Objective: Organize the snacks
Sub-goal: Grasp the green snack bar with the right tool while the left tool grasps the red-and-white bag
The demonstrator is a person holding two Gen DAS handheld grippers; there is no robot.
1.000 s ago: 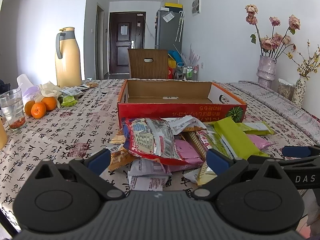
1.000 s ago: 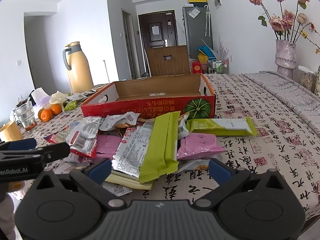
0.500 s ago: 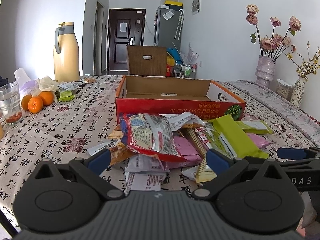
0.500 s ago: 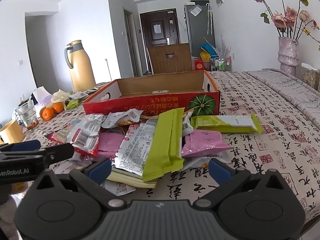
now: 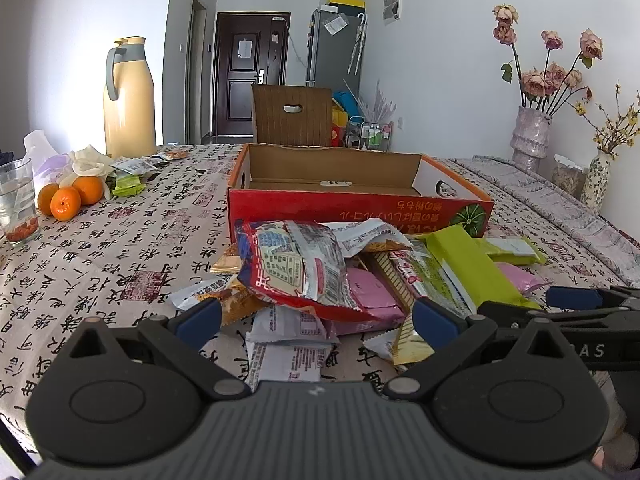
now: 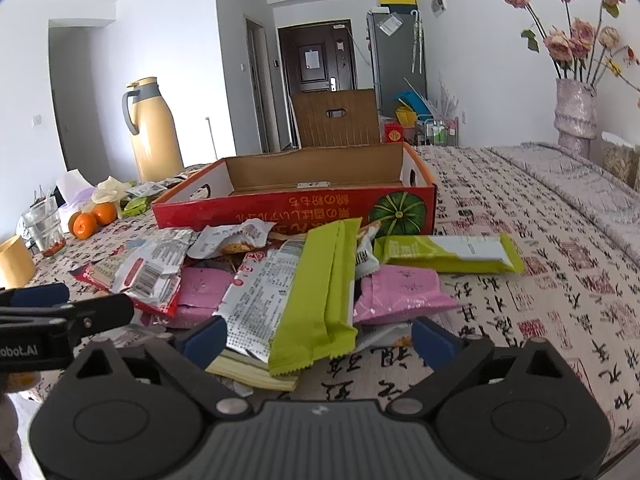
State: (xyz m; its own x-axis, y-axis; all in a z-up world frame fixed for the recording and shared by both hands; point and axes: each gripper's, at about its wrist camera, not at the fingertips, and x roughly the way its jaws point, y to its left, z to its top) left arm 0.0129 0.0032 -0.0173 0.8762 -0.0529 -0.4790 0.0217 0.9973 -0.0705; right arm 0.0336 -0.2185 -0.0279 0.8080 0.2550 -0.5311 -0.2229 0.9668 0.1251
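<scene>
Red carton [image 5: 356, 210] — snack pile [image 5: 320, 276] just before it

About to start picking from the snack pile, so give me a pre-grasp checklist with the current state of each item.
1. Left gripper open and holding nothing: ok.
2. Right gripper open and holding nothing: ok.
3. Red cardboard box open on top, floor bare where visible: ok.
4. Long lime-green wrapper on top of the pile, between the right gripper's open jaws: ok.
5. Red-and-silver foil bag topmost ahead of the left gripper: ok.
6. What lies under the pile: cannot tell.
</scene>
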